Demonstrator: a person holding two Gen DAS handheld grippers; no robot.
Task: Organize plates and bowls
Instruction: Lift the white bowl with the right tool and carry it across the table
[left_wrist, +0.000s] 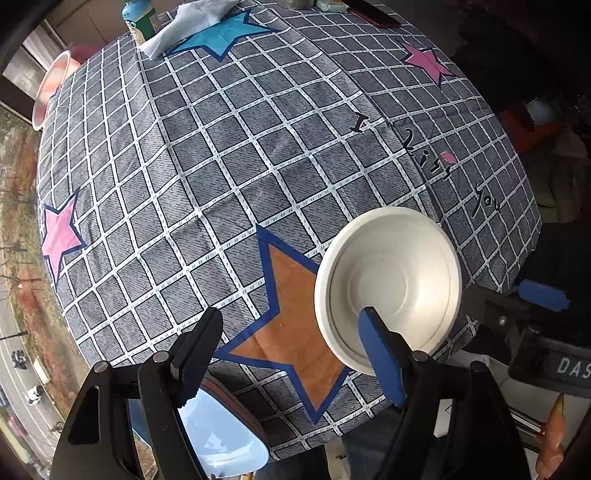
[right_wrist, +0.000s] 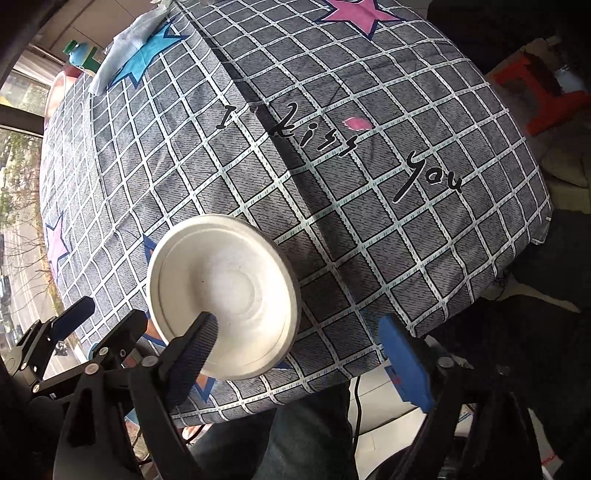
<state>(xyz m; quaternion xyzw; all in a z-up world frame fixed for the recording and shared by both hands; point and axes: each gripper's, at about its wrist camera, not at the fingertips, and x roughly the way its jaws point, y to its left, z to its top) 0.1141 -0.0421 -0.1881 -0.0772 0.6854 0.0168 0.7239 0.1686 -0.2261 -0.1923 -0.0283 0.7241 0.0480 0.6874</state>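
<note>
A white bowl (left_wrist: 388, 284) sits upright near the front edge of the table, on a checked grey cloth (left_wrist: 229, 155). It also shows in the right wrist view (right_wrist: 225, 295). My left gripper (left_wrist: 291, 339) is open, its right blue pad over the bowl's near rim, its left finger over the cloth. My right gripper (right_wrist: 299, 343) is open, its left finger over the bowl's near rim, its right blue pad off to the right. Neither grips the bowl. A light blue plate (left_wrist: 225, 443) lies below the table's front edge, partly hidden by my left gripper.
A white folded towel (left_wrist: 192, 22) and a green-blue bottle (left_wrist: 138, 18) stand at the far edge. A pink-white bowl (left_wrist: 51, 88) sits at the far left edge. A red stool (right_wrist: 546, 96) stands right of the table. The person's legs are below the front edge.
</note>
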